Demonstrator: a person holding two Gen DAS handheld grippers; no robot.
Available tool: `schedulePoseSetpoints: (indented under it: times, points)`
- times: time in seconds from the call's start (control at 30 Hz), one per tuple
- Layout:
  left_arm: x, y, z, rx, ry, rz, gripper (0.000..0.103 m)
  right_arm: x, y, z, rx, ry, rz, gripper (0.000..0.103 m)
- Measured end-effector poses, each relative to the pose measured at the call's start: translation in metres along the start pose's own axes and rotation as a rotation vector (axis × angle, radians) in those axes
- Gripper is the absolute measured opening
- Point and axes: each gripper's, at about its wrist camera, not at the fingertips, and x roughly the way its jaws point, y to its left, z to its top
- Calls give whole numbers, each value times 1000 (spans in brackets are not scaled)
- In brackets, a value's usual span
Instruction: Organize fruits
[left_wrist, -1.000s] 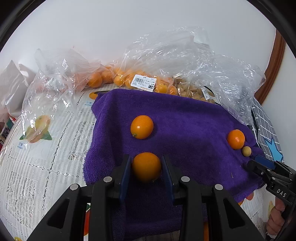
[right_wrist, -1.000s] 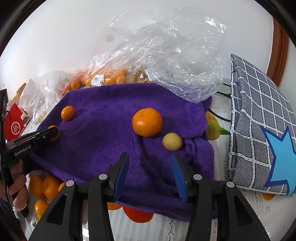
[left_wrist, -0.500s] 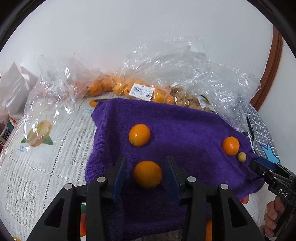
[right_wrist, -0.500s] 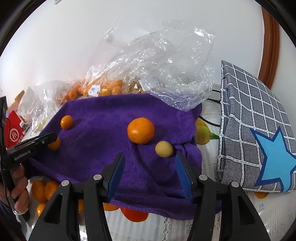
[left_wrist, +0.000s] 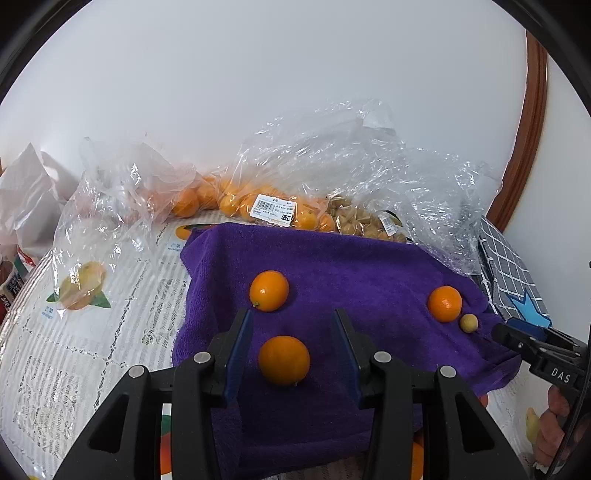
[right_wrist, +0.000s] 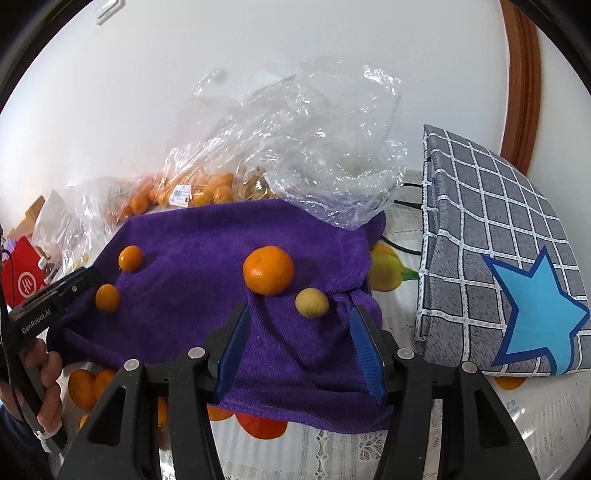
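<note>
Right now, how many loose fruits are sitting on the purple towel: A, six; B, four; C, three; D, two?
B: on the purple towel lie two small oval orange fruits, one mandarin and one small yellow fruit beside it.

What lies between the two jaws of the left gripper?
A kumquat lies on the purple towel between the open jaws of the left gripper, touching neither. The left wrist view shows this.
</note>
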Motion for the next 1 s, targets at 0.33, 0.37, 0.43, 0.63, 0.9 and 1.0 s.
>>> schedulePoseSetpoints:
  times: [0.33,0.37,0.43,0.63,0.9,1.0]
  points:
    - [-5,1,0,-19,-10,-30,42,-18,14,-8,-40,-27,58,56]
    - [-5,2,0,-21,-11,-32,42,-21,15,-10,-30,-31,69,56]
    - [-5,2,-1,-20,-8,-34,42,-25,17,-15,-12,-29,72,55]
    - [-12,2,-1,-26,-10,-44,42,-37,25,-37,24,17,97,46]
    - [-37,15,-14,-64,-15,-51,44,-60,64,-76,-14,91,209,44]
    - [-46,20,-21,-62,-13,-53,44,-67,79,-90,-45,106,215,44]
